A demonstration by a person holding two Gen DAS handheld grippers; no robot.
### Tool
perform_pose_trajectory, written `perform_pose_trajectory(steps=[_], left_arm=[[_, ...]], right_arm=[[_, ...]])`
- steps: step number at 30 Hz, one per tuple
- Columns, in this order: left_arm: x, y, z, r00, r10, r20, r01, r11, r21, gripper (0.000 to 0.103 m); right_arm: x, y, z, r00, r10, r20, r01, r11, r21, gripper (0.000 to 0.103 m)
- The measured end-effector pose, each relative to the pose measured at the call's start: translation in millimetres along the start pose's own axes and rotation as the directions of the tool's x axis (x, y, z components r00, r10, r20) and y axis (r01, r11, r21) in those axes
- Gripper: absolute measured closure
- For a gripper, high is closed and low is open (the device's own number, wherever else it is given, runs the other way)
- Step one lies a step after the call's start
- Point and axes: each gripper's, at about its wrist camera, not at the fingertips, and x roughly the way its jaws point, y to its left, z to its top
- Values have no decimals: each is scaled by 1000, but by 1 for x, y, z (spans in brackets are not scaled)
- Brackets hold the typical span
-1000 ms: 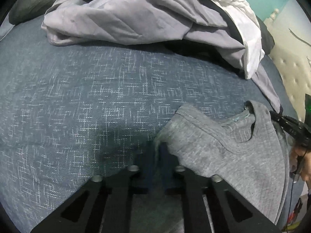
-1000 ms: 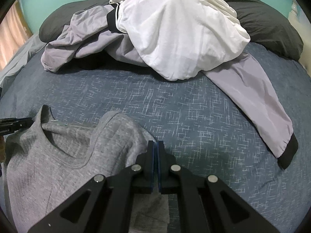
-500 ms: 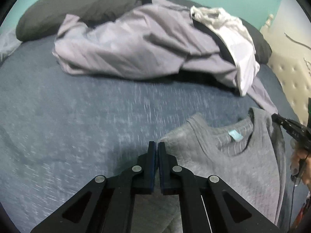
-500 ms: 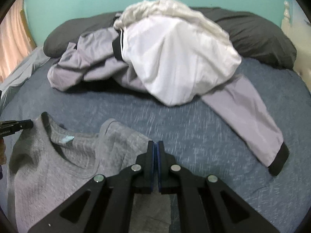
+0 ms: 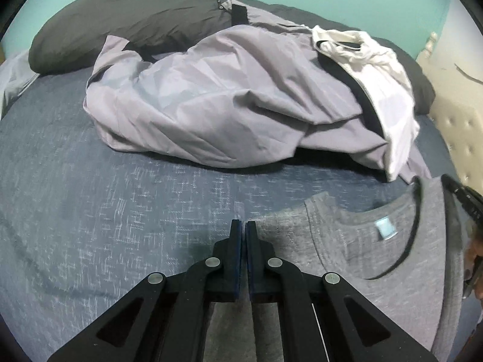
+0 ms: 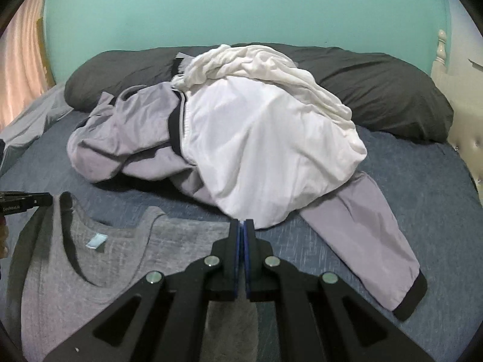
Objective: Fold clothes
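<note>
We are holding one grey knit T-shirt (image 5: 392, 271) by its shoulders above the blue bed (image 5: 90, 211).
Both the left gripper (image 5: 243, 226) and right gripper (image 6: 241, 226) are clamping it, jaws closed; only the right view is showing the lilac jacket's (image 6: 135, 126) black cuff (image 6: 412, 297).

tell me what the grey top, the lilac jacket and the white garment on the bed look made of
Grey top: likely a cotton-blend knit, matte, with heathered flecks and fine ribbing. Lilac jacket: looks like a thin synthetic woven shell, such as nylon or polyester, with a slight sheen and sharp creases. White garment: smooth, thin and faintly glossy; the fibre is unclear.
</note>
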Motion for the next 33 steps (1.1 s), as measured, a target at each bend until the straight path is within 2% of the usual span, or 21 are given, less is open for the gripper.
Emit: perform_pose_trajectory(steps=[3, 7, 9, 11, 14, 16, 21, 25, 27, 29, 32, 33], left_arm=[[16, 5, -3, 1000, 13, -28, -13, 1000, -10, 100], [40, 3, -9, 996, 41, -74, -41, 999, 7, 100], [49, 0, -13, 994, 57, -90, -55, 998, 19, 100], [54, -3, -18, 995, 34, -93, -25, 995, 92, 99], [49, -1, -21, 996, 19, -85, -13, 998, 68, 98], [38, 5, -20, 997, -9, -76, 11, 1000, 25, 96], [2, 19, -24, 999, 5, -44, -5, 1000, 7, 74], [-35, 37, -37, 999, -2, -42, 1, 1000, -23, 71], [-58, 45, -45, 999, -16, -39, 15, 999, -34, 69], [-81, 49, -61, 999, -32, -35, 30, 999, -35, 67], [-120, 53, -95, 998, -42, -39, 41, 999, -27, 61], [-133, 54, -109, 998, -47, -43, 46, 999, -25, 59]], right_arm=[[17, -2, -5, 999, -23, -29, 23, 1000, -8, 101], [54, 0, -27, 988, -34, -150, 31, 999, -20, 101], [65, 2, -38, 982, -1, -187, -1, 1000, -9, 101], [74, 2, -45, 976, 14, -217, -11, 1000, 15, 101], [79, -6, -50, 964, 64, -259, -40, 994, 100, 100], [70, -13, -49, 972, 68, -225, -39, 991, 130, 100], [28, -28, -40, 985, 75, -158, -43, 980, 194, 97], [-17, -36, -41, 989, 73, -125, -48, 980, 194, 96], [-37, -40, -45, 986, 103, -129, -75, 976, 206, 95], [-60, -38, -57, 979, 145, -141, -113, 970, 214, 90], [-91, -23, -85, 965, 181, -188, -146, 972, 186, 75], [-104, -17, -96, 959, 190, -210, -156, 973, 171, 73]])
